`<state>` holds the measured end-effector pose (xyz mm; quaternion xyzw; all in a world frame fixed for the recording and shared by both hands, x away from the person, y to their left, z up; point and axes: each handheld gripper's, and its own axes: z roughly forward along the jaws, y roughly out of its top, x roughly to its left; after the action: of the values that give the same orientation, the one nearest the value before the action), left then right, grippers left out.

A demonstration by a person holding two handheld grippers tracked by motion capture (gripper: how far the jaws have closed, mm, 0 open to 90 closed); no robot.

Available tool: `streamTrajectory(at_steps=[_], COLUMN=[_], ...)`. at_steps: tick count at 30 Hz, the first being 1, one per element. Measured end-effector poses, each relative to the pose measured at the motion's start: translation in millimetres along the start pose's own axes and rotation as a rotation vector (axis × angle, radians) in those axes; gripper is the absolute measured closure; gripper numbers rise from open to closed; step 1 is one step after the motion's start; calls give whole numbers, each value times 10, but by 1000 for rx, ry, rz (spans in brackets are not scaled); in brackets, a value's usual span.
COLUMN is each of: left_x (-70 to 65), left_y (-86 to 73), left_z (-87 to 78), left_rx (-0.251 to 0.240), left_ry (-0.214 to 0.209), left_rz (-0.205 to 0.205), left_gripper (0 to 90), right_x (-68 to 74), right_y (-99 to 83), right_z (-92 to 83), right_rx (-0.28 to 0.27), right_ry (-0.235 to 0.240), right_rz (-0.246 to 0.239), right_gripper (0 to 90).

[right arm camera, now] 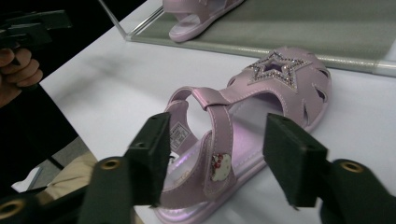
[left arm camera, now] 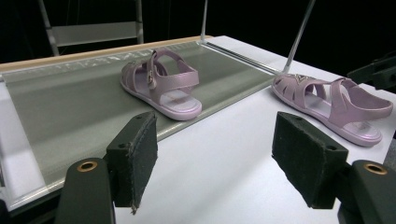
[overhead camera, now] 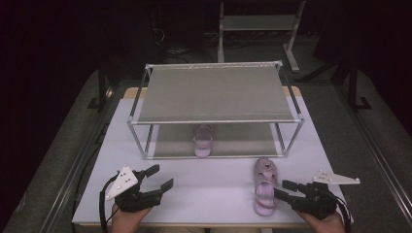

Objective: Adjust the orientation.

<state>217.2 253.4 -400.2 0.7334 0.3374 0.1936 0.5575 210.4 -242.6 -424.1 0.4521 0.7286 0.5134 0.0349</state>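
One pink sandal [overhead camera: 202, 140] is already set on the lower shelf of the shoe rack [overhead camera: 216, 92], toe pointing away from the person, so roughly half of the job can be judged as done; what is left is the second sandal [overhead camera: 265, 187], which lies on the white worktop [overhead camera: 209, 187] in front of the rack's right end, heel toward the near edge. The right hand-held gripper [overhead camera: 282, 189] is held just beside this sandal's heel with its jaws spread wide, nothing being gripped yet; in the right gripper view the heel strap is framed between the two padded jaws, so a grasp appears to be in preparation. The left hand-held gripper [overhead camera: 163, 177] is likewise open and empty, kept low over the worktop well apart from both sandals. The loose sandal is seen as a small, pearly lilac shoe (a child's, by the look of it) with a glittery star on the toe [right arm camera: 275, 67], cut-out slots around the front, and a strap carrying a little cartoon badge.
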Motion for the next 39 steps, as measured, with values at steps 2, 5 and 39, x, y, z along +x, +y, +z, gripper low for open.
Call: streamTrajectory(at_steps=[2, 5, 39], left_x=[2, 2, 9], left_y=[-2, -3, 10], left_z=[-2, -3, -37], left_rx=[-2, -2, -22], left_ry=[0, 0, 2], left_rz=[0, 3, 11], left_gripper=[314, 318, 340], right_x=[23, 39, 41], right_y=[-25, -41, -156], right_z=[48, 76, -53], right_rx=[18, 23, -56], right_ry=[-11, -28, -214], right_rz=[14, 22, 157], right_gripper=[538, 576, 830])
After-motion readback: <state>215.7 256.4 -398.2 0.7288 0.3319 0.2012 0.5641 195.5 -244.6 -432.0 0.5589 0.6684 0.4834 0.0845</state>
